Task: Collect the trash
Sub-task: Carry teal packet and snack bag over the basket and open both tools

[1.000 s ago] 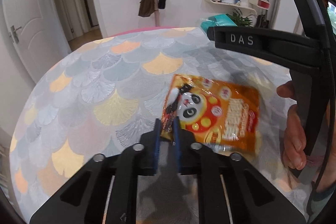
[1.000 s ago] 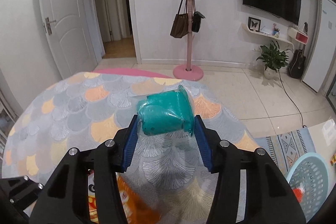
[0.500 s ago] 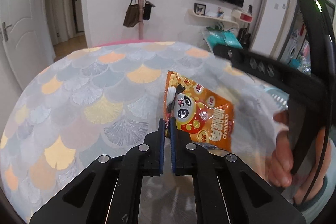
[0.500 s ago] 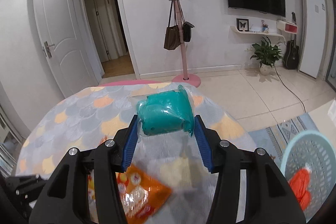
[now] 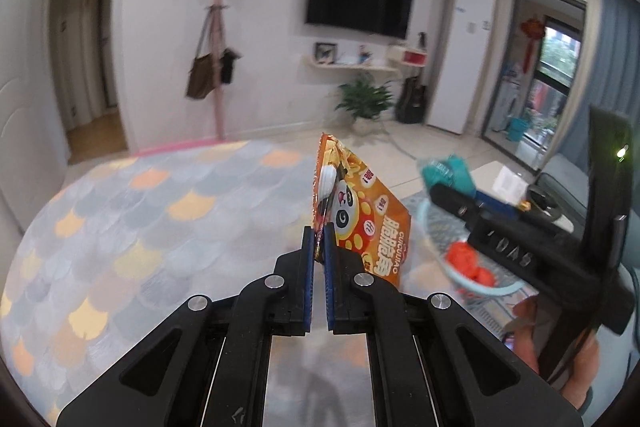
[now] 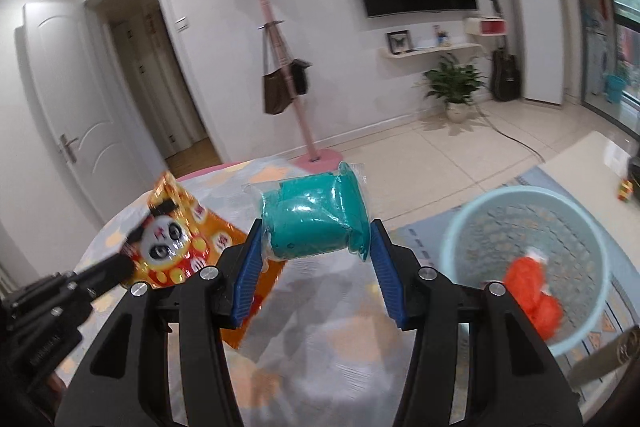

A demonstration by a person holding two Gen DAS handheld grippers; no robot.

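Observation:
My left gripper [image 5: 319,241] is shut on the edge of an orange snack bag with a panda face [image 5: 360,215], which hangs upright above the scale-patterned tablecloth [image 5: 140,227]. My right gripper [image 6: 316,251] is shut on a teal bundle wrapped in clear plastic [image 6: 316,217], held above the table's edge. In the right wrist view the snack bag [image 6: 176,239] and the left gripper's fingers [image 6: 116,269] appear at the left. A pale blue basket [image 6: 472,227] stands on the floor at the right, with orange trash [image 6: 532,295] inside it.
A pink coat stand with bags [image 6: 280,83] rises beyond the table. A potted plant [image 6: 454,87], a guitar [image 6: 506,75] and a white fridge [image 6: 532,11] line the far wall. A patterned rug [image 6: 424,239] lies under the basket. A hand [image 5: 528,331] holds the right gripper.
The left gripper has lifted the snack bag off the tablecloth until it hangs upright. Both grippers have swung to the right, and the basket has come into view.

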